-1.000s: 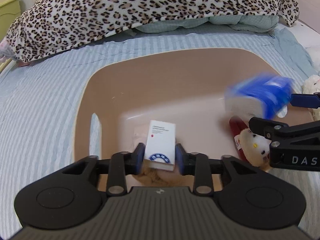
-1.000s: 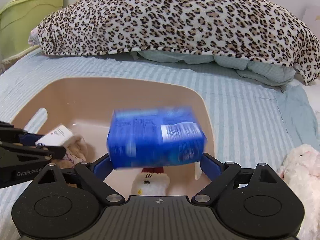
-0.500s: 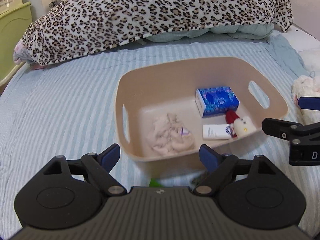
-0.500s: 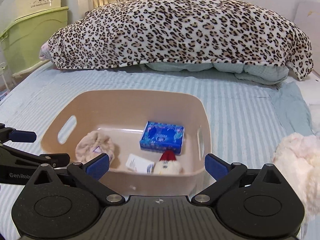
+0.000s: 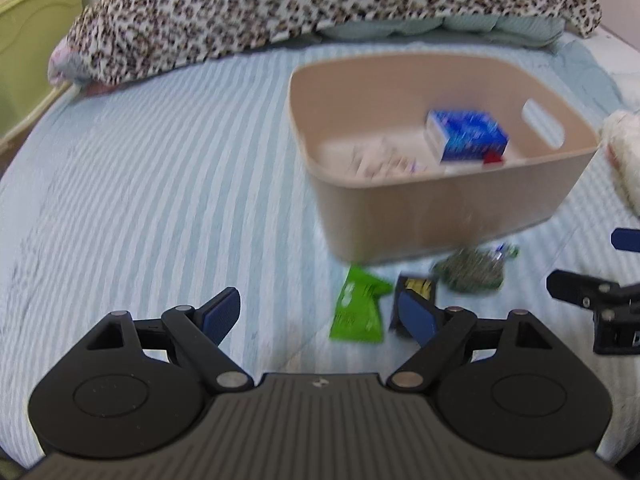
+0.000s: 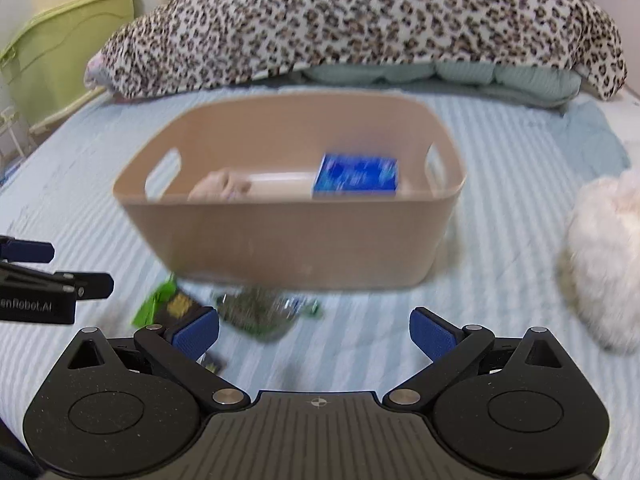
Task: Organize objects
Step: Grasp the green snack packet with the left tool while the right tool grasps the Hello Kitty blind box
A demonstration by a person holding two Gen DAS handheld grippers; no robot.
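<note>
A beige plastic basket (image 5: 432, 216) (image 6: 288, 240) sits on the striped bed. In it lie a blue box (image 5: 466, 136) (image 6: 356, 178), a pale cloth bundle (image 5: 380, 158) (image 6: 220, 186) and a bit of red (image 5: 493, 158). In front of the basket lie a green packet (image 5: 358, 308) (image 6: 154, 304), a dark packet with gold print (image 5: 416, 286) (image 6: 180, 306) and a dark green foil bag (image 5: 472, 270) (image 6: 260, 314). My left gripper (image 5: 326, 314) is open and empty, low over the bed near the green packet. My right gripper (image 6: 314, 334) is open and empty, just behind the foil bag.
A leopard-print duvet (image 5: 320, 4) (image 6: 360, 20) is heaped at the back of the bed. A white plush toy (image 6: 604, 256) (image 5: 624, 152) lies right of the basket. A green storage bin (image 6: 68, 52) stands at the far left beside the bed.
Both grippers let go of their boxes in the basket, opened, then pulled back and dropped low. The packets in front of the basket have come into view.
</note>
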